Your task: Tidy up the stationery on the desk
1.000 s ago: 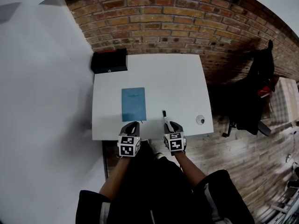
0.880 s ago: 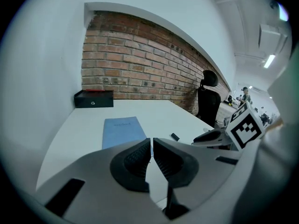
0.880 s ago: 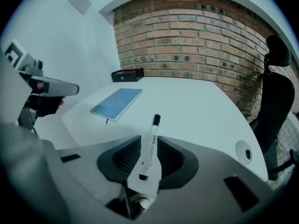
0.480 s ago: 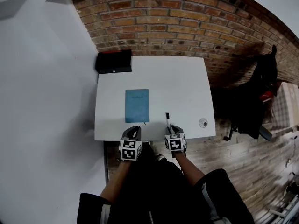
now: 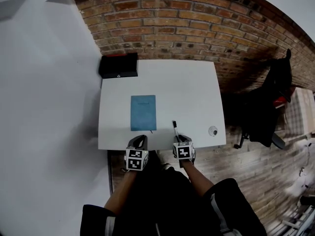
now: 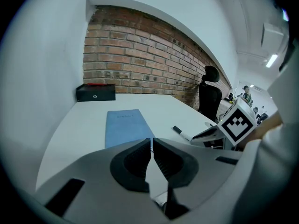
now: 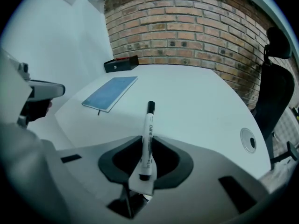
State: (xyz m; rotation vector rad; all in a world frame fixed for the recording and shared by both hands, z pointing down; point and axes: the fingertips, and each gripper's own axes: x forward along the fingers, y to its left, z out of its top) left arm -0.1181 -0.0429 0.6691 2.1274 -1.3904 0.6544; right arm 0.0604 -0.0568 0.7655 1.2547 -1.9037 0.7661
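Observation:
A blue notebook (image 5: 143,112) lies flat on the white desk (image 5: 182,90), also seen as the notebook (image 6: 124,127) and the notebook (image 7: 110,93). A small dark pen (image 7: 99,111) peeks out at its near edge. My right gripper (image 5: 182,142) is shut on a white marker (image 7: 147,143) with a black cap, which points away over the desk; the marker (image 5: 175,130) shows past the desk's near edge. My left gripper (image 5: 138,142) hangs at the desk's near edge, jaws shut and empty, pads (image 6: 141,158) almost touching.
A black box (image 5: 118,65) sits at the desk's far left corner against the brick wall. A round cable hole (image 5: 212,131) is near the desk's right front. A black office chair (image 5: 266,107) stands to the right on the wooden floor.
Both grippers have drawn back slightly toward the person, from over the desk edge to just short of it. The marker stays in the right gripper.

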